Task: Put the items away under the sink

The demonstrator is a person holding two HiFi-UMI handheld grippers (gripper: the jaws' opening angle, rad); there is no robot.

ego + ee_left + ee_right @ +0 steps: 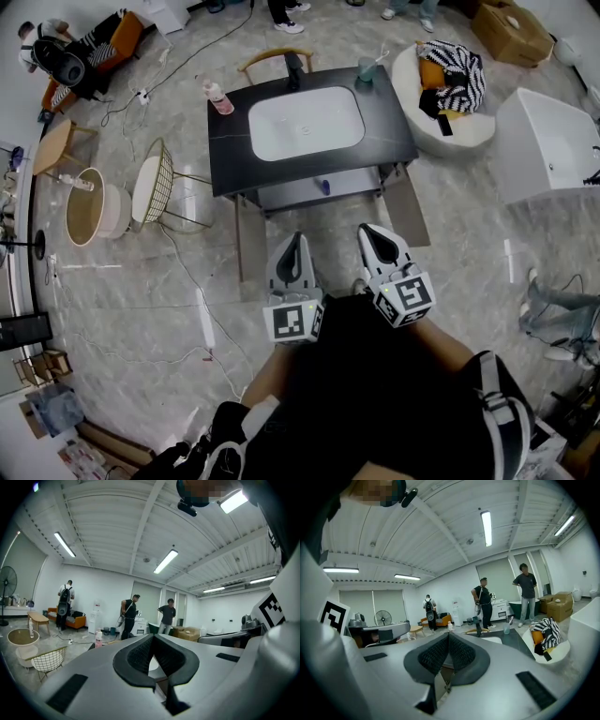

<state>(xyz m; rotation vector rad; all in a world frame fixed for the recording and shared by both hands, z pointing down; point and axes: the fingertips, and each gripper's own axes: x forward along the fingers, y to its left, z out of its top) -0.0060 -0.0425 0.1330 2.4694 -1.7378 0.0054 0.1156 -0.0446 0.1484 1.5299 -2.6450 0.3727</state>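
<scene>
Jaws of left gripper [297, 240] are together, tips meeting, nothing btwn them. Right gripper [368, 231] is the same: pads closed, empty. Both are side by side in front of sink vanity [384, 131], not touching it. Pink bottle [217, 97] stands at vanity's back left corner, cup [367, 69] at back right. Small blue item [323, 187] sits on shelf below.

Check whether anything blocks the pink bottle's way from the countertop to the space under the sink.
Nothing visible does. The pink bottle stands at the countertop's left corner; below, the left door and right door stand open, and the shelf shows one small blue item.
</scene>
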